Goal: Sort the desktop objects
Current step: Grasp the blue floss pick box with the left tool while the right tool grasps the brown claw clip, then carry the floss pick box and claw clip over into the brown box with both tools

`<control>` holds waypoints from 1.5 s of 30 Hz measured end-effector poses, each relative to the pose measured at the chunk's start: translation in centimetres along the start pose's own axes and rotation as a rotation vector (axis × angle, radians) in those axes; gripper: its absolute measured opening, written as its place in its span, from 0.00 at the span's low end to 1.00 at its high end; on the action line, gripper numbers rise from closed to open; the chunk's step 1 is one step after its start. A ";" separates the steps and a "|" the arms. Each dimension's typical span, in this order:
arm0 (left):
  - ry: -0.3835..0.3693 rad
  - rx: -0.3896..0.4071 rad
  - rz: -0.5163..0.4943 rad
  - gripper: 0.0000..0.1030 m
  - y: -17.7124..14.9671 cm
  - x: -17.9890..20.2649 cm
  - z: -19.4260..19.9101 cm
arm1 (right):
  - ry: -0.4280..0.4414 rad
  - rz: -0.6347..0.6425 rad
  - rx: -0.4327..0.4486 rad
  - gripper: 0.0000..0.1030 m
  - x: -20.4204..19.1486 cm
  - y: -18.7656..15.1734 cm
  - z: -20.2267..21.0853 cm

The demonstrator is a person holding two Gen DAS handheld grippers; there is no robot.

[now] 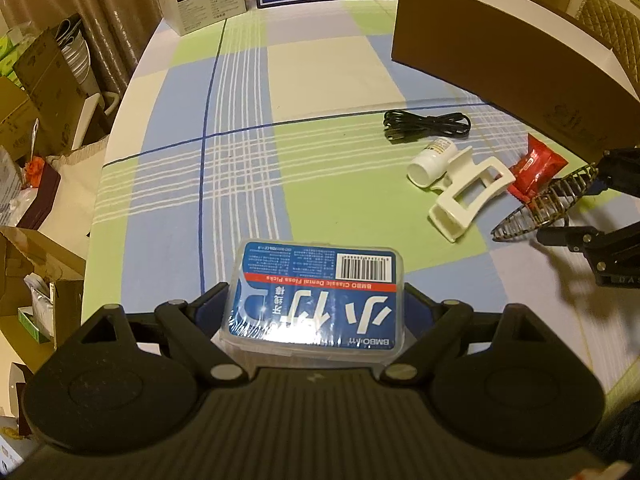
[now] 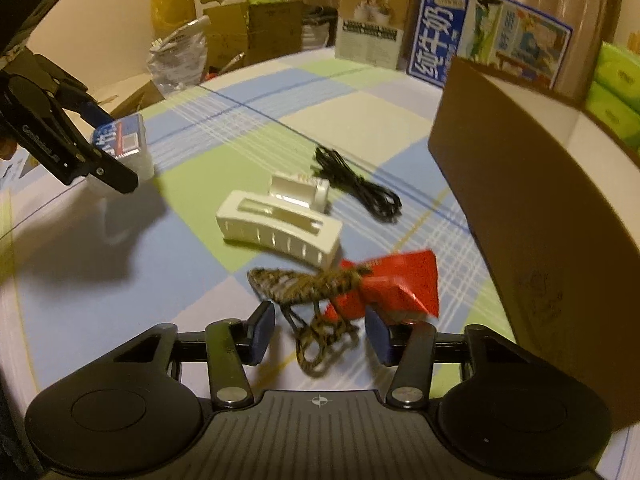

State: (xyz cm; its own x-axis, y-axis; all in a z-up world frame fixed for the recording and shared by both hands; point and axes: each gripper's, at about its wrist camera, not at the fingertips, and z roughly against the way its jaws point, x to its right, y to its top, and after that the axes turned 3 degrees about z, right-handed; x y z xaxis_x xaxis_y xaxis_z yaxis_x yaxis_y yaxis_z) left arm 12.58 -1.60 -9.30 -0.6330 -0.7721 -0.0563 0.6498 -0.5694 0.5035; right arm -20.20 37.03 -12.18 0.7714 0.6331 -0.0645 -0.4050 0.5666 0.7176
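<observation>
We see the left hand-held gripper (image 1: 316, 304) clamped on a floss box (image 1: 316, 292), its blue pads pressed against the two short sides and the box lifted clear of the checked desk (image 1: 240, 120). Ahead of it and to its right lie a black cable (image 1: 426, 124), a small white bottle (image 1: 430, 162) on its side, and a white hair clip (image 1: 470, 196) touching the bottle. Just beyond the clip sits a red packet (image 1: 536, 166), and past that stands a brown box (image 1: 500, 56) with an open top.

The right hand-held gripper (image 2: 320, 332) has its fingers part-way apart with a spotted hair clip (image 2: 316, 288) between them. The clip's handle loops hang in the gap; the picture is blurred there, so we cannot tell whether the pads actually press on it. The red packet touches this clip on the right-hand side. The white hair clip lies just ahead of the right hand-held gripper, the cable farther on, and the brown box close along its right.
</observation>
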 end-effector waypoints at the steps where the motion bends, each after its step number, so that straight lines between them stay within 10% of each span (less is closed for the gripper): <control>1: 0.001 0.000 0.000 0.83 0.0 0.0 0.0 | 0.004 0.013 0.001 0.42 -0.2 0.2 0.0; 12: -0.003 -0.003 0.008 0.83 0.4 -0.2 -0.4 | 0.094 -0.022 -0.027 0.28 -1.9 1.8 0.3; 45: -0.121 0.067 -0.164 0.83 5.7 4.3 0.8 | -0.049 -0.241 -0.034 0.23 2.6 2.2 6.2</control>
State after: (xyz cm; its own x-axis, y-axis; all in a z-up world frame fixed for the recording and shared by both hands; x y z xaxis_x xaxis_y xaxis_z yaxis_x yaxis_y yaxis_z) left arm 13.22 -7.99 -6.00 -0.7762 -0.6292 -0.0405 0.5071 -0.6612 0.5529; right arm -16.00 36.67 -6.50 0.8703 0.4518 -0.1962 -0.2223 0.7157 0.6621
